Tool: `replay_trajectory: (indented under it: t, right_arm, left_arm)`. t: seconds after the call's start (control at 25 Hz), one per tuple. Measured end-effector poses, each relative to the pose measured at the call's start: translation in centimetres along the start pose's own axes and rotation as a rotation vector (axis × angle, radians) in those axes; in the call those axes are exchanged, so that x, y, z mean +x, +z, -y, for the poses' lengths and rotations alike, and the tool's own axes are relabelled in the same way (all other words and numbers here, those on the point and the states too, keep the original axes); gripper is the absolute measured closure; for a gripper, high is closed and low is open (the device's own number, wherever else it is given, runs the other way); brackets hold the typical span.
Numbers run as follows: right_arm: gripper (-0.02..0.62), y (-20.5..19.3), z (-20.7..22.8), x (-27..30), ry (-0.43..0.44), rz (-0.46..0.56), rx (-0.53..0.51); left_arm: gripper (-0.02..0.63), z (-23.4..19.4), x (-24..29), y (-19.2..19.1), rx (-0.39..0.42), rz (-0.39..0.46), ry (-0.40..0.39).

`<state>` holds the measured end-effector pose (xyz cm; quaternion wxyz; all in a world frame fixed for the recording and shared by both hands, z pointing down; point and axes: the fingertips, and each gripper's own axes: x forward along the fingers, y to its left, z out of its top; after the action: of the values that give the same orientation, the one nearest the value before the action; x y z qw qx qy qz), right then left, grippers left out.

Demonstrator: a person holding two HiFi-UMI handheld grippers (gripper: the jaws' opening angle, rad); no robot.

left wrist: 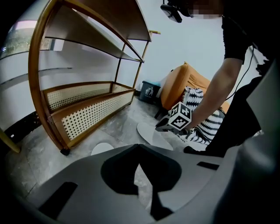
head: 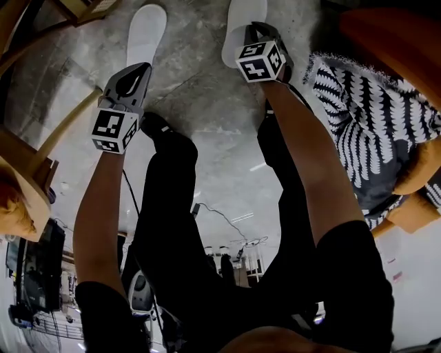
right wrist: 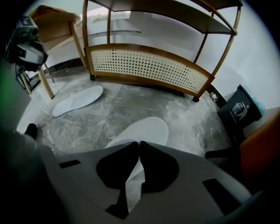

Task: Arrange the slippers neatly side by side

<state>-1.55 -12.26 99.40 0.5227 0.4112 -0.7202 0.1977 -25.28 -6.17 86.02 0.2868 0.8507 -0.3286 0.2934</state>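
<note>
left gripper [head: 140,71]: jaws closed, nothing between them, hovering just short of left slipper [head: 147,31]
right gripper [head: 253,27]: jaws pinched on near end of right slipper [head: 241,17]
slippers: both white, flat on grey floor [head: 200,89], apart, angled differently
behind slippers: rattan shelf [right wrist: 148,65]

The right gripper [head: 256,31] hides one slipper's [head: 241,15] near end.

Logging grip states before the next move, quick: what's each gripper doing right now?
Left gripper: jaws closed, holding nothing.
Right gripper: jaws closed on the edge of the nearer white slipper.
</note>
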Motion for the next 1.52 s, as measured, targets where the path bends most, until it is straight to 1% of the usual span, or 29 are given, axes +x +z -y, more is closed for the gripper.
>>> replay_trajectory:
  t: [0.16, 0.48, 0.64, 0.76, 0.88, 1.12, 1.28, 1.36, 1.52]
  right_arm:
    - [0.555, -0.2, 0.6, -1.4, 0.027, 0.021, -0.114]
    - [0.555, -1.4, -0.5, -2.6, 0.107, 0.082, -0.414]
    - [0.555, -1.2, -1.5, -2.7, 0.14, 0.13, -0.528]
    - [0.555, -0.9, -2.4, -2.5, 0.171, 0.157, -0.591]
    - [0.555, -0.5, -3.2, -2.2, 0.203, 0.183, -0.624]
    - [0.555, -0.4, -4.7, -1.1, 0.226, 0.19, -0.644]
    - [0.555, -0.9, -5.0, -0.2, 0.233, 0.19, -0.703]
    - [0.554, -1.1, -5.0, 0.0, 0.235, 0.184, -0.703]
    - [0.552, -1.5, -4.9, -0.1, 0.256, 0.164, -0.67]
  left_arm:
    - [0.594, 1.3, 0.3, 0.3, -0.013, -0.008, -0.007]
    - [0.594, 3.5, 0.8, -0.4, -0.041, -0.025, -0.016]
    - [0.594, 3.7, 1.1, -1.5, -0.054, -0.047, -0.011]
    - [0.594, 3.9, 1.4, -2.0, -0.061, -0.057, -0.012]
    - [0.594, 4.1, 1.8, -2.2, -0.061, -0.058, -0.018]
    - [0.594, 4.1, 2.3, -2.7, -0.062, -0.062, -0.024]
    - [0.594, 4.2, 2.8, -3.0, -0.06, -0.063, -0.03]
    - [0.594, 4.2, 2.8, -3.2, -0.06, -0.066, -0.034]
    - [0.594, 4.0, 2.6, -3.4, -0.071, -0.074, -0.031]
